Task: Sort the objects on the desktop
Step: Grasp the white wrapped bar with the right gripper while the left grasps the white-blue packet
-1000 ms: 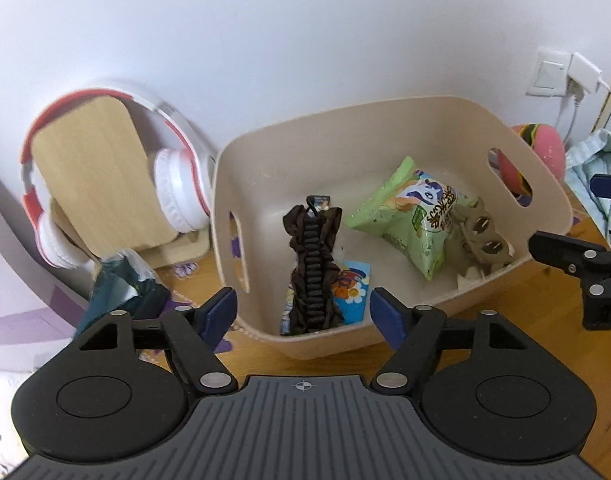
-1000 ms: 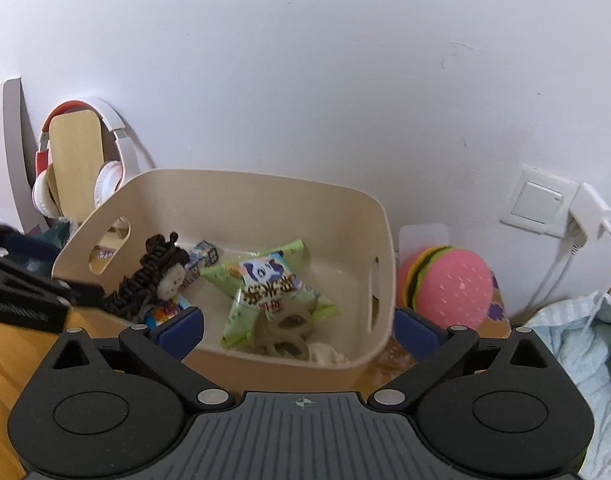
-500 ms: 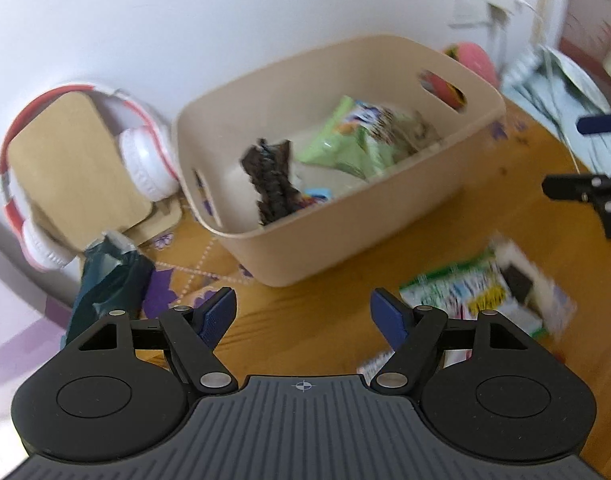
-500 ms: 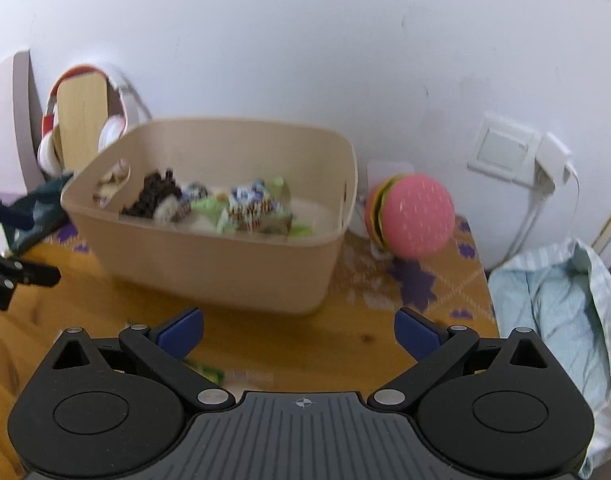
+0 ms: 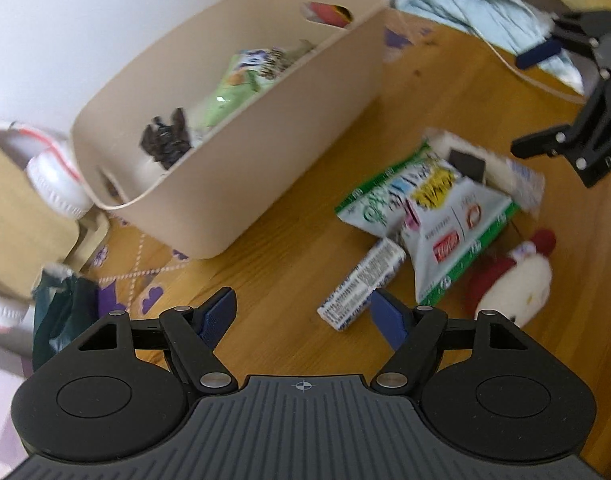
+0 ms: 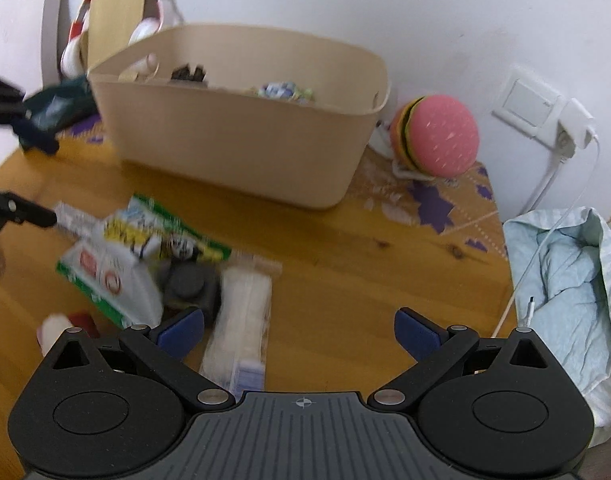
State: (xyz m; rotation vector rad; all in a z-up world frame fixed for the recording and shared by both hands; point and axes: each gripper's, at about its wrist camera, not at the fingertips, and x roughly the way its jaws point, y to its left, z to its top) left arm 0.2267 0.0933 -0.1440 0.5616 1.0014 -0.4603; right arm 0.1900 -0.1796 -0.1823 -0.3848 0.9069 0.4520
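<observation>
A beige bin (image 5: pixel 265 128) (image 6: pixel 241 148) stands at the back of the wooden desk and holds a green snack bag (image 5: pixel 241 88) and a dark braided item (image 5: pixel 165 140). On the desk lie a green-white packet (image 5: pixel 437 216) (image 6: pixel 117 272), a small stick pack (image 5: pixel 361 284), a dark square object (image 6: pixel 189 284), a clear wrapped pack (image 6: pixel 241 320) and a red-white plush (image 5: pixel 509 276). My left gripper (image 5: pixel 303 318) is open and empty, just left of the stick pack. My right gripper (image 6: pixel 299 330) is open and empty above the wrapped pack; it also shows in the left wrist view (image 5: pixel 577 92).
Red-white headphones on a wooden stand (image 6: pixel 113 28) and a dark green pouch (image 5: pixel 61 316) sit left of the bin. A pink burger toy (image 6: pixel 437 136) sits right of it. A light blue cloth (image 6: pixel 565 280) with a white cable lies at the right edge.
Both grippers have pulled back from the bin and tilted down toward the desk. The loose items in front of the bin have come into view. Both grippers stay open.
</observation>
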